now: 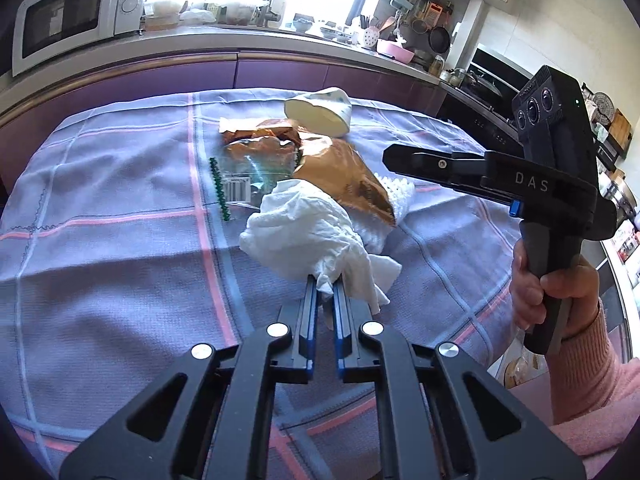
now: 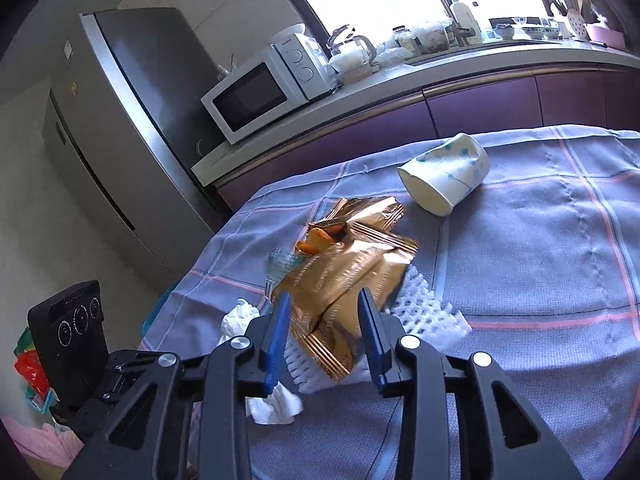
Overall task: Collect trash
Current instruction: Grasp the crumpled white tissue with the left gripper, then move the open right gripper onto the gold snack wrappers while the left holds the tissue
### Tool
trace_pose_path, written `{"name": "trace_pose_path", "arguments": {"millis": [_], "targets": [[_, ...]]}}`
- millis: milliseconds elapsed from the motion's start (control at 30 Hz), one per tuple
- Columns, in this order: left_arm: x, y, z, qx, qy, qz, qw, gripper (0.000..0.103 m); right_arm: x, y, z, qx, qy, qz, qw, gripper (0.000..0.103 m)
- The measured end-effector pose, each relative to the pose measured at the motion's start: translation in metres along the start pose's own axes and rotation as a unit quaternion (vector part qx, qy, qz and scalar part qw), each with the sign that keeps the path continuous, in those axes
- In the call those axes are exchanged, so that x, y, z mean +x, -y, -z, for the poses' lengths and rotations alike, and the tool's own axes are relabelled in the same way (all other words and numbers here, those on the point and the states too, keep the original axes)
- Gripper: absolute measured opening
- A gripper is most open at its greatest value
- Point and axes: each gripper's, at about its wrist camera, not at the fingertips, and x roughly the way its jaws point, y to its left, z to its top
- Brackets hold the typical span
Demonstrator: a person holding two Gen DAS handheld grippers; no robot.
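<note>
A crumpled white tissue lies on the checked tablecloth, and my left gripper is shut on its near corner. Behind it a gold snack bag sits tilted between the blue pads of my right gripper, which is shut on the bag's near end. In the left wrist view the right gripper shows side-on, held by a hand in a pink sleeve. Under the bag is a white foam net. A clear wrapper with a barcode lies to the left. A paper cup lies on its side farther back.
The lilac checked tablecloth covers the table. Purple cabinets and a cluttered counter run behind it, with a microwave and a grey fridge at the left. A stove stands at the right. The table's left edge drops off near the fridge.
</note>
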Motion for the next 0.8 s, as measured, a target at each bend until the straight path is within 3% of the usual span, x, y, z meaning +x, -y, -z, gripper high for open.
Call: {"name": "trace_pose_path", "arguments": {"millis": [133, 200, 233, 467, 533, 600, 700, 800], "targets": [[-0.013, -0.014, 0.005, -0.014, 0.009, -0.013, 0.9998, 0.007, 0.002, 0.008, 0.001, 0.015, -0.002, 0.005, 1.000, 0.035], [-0.019, -0.022, 0.007, -0.024, 0.012, -0.019, 0.9995, 0.007, 0.004, 0.013, 0.002, 0.031, -0.006, 0.006, 0.999, 0.057], [-0.021, -0.026, 0.008, -0.027, 0.014, -0.023, 0.9993, 0.007, 0.006, 0.015, 0.003, 0.035, -0.009, 0.006, 0.999, 0.059], [-0.031, -0.042, 0.014, -0.045, 0.021, -0.036, 0.9981, 0.007, 0.028, 0.016, 0.009, 0.053, -0.035, 0.020, 0.998, 0.062], [-0.032, -0.045, 0.015, -0.047, 0.022, -0.039, 0.9979, 0.007, 0.032, 0.015, 0.010, 0.054, -0.038, 0.026, 0.997, 0.056], [-0.034, -0.046, 0.016, -0.049, 0.023, -0.041, 0.9977, 0.007, 0.033, 0.014, 0.010, 0.053, -0.040, 0.031, 0.997, 0.032], [-0.038, -0.048, 0.018, -0.049, 0.025, -0.046, 0.9974, 0.007, 0.032, 0.017, 0.012, 0.060, -0.041, 0.027, 0.997, 0.012], [-0.042, -0.050, 0.021, -0.053, 0.027, -0.048, 0.9971, 0.007, 0.026, 0.013, 0.012, 0.051, -0.026, 0.021, 0.998, 0.004]]}}
